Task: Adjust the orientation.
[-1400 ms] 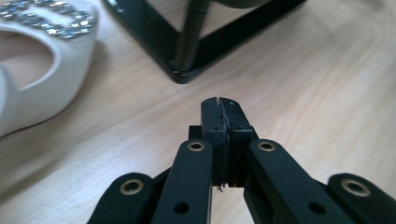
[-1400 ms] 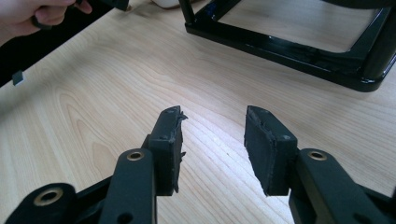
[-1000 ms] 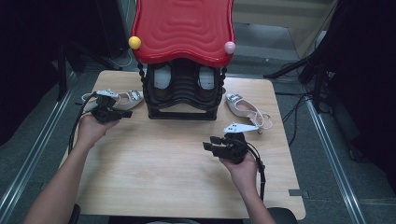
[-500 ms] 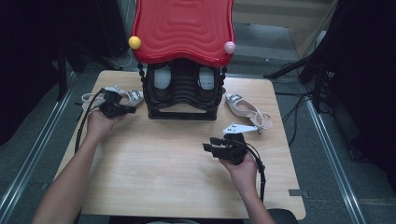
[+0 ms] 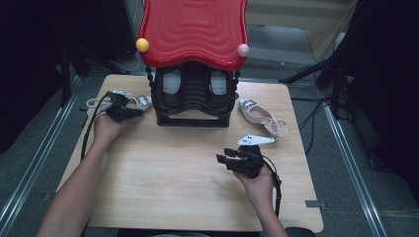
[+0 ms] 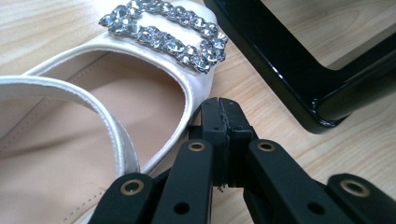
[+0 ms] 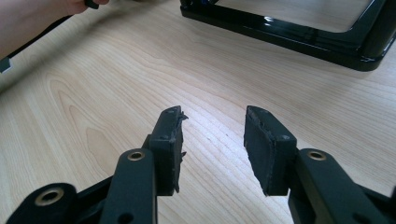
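Note:
A white flat shoe (image 6: 93, 135) with a rhinestone buckle (image 6: 168, 37) lies on the wooden table to the left of the black shoe rack (image 5: 192, 106). My left gripper (image 6: 224, 112) is shut with nothing between its jaws, and its tip sits against the outer rim of the shoe's toe. From above, the left gripper (image 5: 140, 112) points toward the rack beside that shoe (image 5: 143, 101). A second white shoe (image 5: 259, 116) lies right of the rack. My right gripper (image 5: 223, 159) hovers over bare table in front of it, and its jaws (image 7: 212, 135) stand open and empty.
The rack has a wavy red roof (image 5: 192, 29) with a yellow ball (image 5: 142, 45) and a pink ball (image 5: 242, 50), and holds two pale shoes (image 5: 172, 81). Its black base (image 6: 299, 79) lies close to the right of the left jaws. Cables trail off the table's right side.
My left hand has moved toward the rack and sunk lower, bringing its shut jaws up to the shoe's toe. The right hand has stayed where it was.

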Motion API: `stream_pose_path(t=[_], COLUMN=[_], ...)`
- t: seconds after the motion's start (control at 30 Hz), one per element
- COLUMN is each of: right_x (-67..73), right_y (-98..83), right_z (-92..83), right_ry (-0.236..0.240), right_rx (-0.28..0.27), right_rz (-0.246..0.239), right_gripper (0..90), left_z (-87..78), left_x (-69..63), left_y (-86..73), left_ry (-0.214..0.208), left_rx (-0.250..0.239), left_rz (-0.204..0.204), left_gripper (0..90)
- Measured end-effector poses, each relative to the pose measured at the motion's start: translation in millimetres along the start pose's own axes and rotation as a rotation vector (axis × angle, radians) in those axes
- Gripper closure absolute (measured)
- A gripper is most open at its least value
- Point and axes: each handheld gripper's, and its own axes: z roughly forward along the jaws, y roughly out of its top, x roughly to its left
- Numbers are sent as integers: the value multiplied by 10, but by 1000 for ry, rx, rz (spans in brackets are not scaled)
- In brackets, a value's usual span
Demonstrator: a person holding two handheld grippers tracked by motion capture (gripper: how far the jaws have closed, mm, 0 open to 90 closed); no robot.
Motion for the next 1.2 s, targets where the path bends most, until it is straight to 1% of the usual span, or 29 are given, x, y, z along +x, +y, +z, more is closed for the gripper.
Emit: stream_pose_path(t=[0.03, 0.1, 0.2, 0.27, 0.33, 0.4, 0.43, 0.57, 0.63, 0.7, 0.73, 0.8, 0.9, 1.0, 1.03, 1.07, 1.13, 1.17, 1.2], right_x=[1, 2, 10, 15, 20, 19, 14, 2, -1, -5, -7, -12, -28, -42, -47, -55, -70, -78, -85], right_y=[-4, -12, -25, -35, -43, -61, -67, -78, -76, -75, -75, -71, -58, -36, -28, -19, -2, 3, 8], right_z=[-6, -16, -33, -41, -51, -61, -65, -76, -79, -76, -74, -72, -69, -59, -55, -50, -39, -32, -24], right_ry=[0, -4, -7, -13, -17, -17, -20, -19, -21, -21, -20, -22, -21, -19, -17, -15, -11, -9, -6], right_rx=[-2, 1, 0, 4, 6, -12, -10, -7, -11, -12, -10, -7, -14, -12, -12, -16, -18, -22, -23], right_rz=[3, 6, 10, 11, 10, 10, 17, 25, 24, 22, 21, 21, 17, 14, 15, 14, 13, 14, 15], right_gripper=[580, 580, 580, 580, 580, 580, 580, 580, 580, 580, 580, 580, 579, 579, 579, 579, 579, 580, 579], left_z=[14, 29, 54, 75, 91, 100, 105, 103, 76, 35, 10, -44, -118, -195, -220, -249, -303, -332, -364], left_x=[1, 5, 11, 7, 9, 15, 16, 6, -2, -17, -26, -61, -119, -170, -183, -184, -191, -195, -193], left_y=[8, 34, 69, 82, 93, 105, 112, 118, 123, 125, 126, 121, 102, 66, 50, 39, 2, -18, -37], left_ry=[2, -2, 3, 21, 30, 36, 37, 7, -8, -28, -37, -47, -67, -71, -71, -78, -84, -85, -80], left_rx=[-7, 0, 3, -7, -16, -21, -18, -15, -10, -14, -11, -2, 4, 0, -5, 0, -11, -13, -17], left_rz=[-4, -15, -32, -39, -52, -71, -72, -74, -72, -83, -80, -60, -52, -38, -37, -37, -47, -52, -48], left_gripper=[900, 900, 900, 900, 900, 900, 900, 900, 900, 894, 890, 886, 885, 885, 885, 885, 883, 881, 881])
